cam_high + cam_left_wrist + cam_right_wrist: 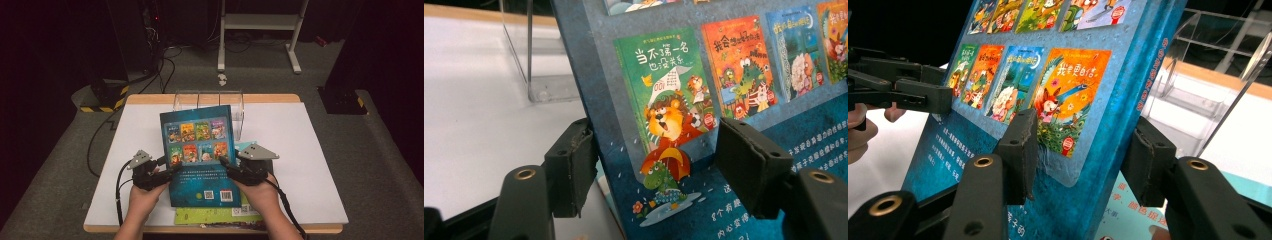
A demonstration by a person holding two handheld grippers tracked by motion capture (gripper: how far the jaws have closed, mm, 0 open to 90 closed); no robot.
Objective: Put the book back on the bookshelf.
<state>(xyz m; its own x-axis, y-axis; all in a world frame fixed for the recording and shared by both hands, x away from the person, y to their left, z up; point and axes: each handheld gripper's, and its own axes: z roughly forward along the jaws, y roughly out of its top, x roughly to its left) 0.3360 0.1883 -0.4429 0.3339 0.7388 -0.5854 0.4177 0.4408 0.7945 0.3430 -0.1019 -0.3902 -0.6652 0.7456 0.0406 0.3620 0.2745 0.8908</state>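
Note:
A blue picture book [200, 150] with small cover pictures on its back is tilted up off the white table top [310, 150], its top edge toward the clear holder. My left gripper [172, 170] holds the book's left edge: in the left gripper view one pad [574, 170] sits behind the book [774, 60] and the other lies on the printed face. My right gripper [225, 165] clamps the spine side. In the right gripper view one pad [1020, 150] presses the printed face of the book [1058, 100] and the other sits behind the spine.
A clear acrylic holder [207, 100] stands at the back of the table, just behind the book's top edge. A green book [210, 215] and a teal one [1133, 210] lie flat beneath. Cables and a metal rack [260, 22] are on the floor beyond.

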